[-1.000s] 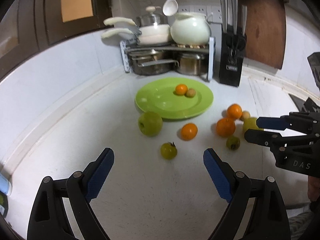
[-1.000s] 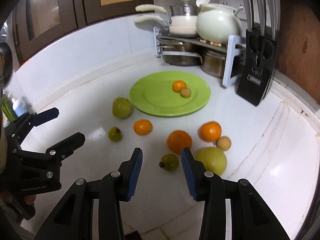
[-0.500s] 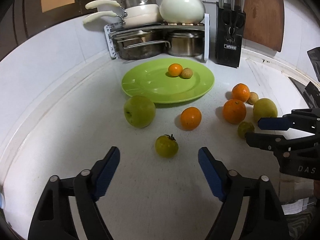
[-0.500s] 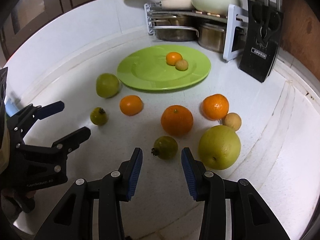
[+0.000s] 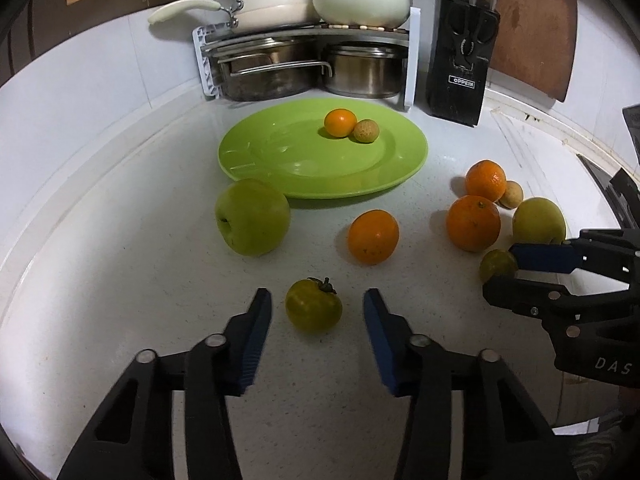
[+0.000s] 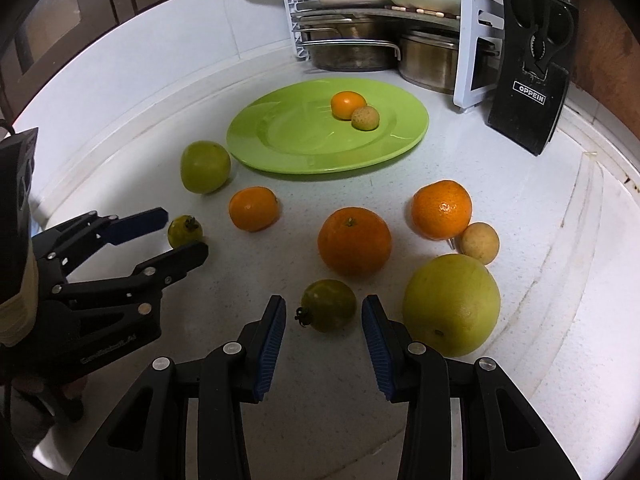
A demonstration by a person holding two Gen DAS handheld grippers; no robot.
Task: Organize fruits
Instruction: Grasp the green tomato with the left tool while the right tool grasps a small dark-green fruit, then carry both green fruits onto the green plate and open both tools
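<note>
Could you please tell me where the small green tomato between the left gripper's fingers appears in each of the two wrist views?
Left wrist view: the small green tomato sits low and centre, between the left gripper fingers, pads not touching it.
Right wrist view: it sits at the left edge, between the left gripper fingertips.
Shared landmark: the green plate, behind it in both views.

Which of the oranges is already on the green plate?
The smallest orange, resting on the green plate against a small tan fruit. The three bigger oranges lie on the white counter in front of the plate.
</note>
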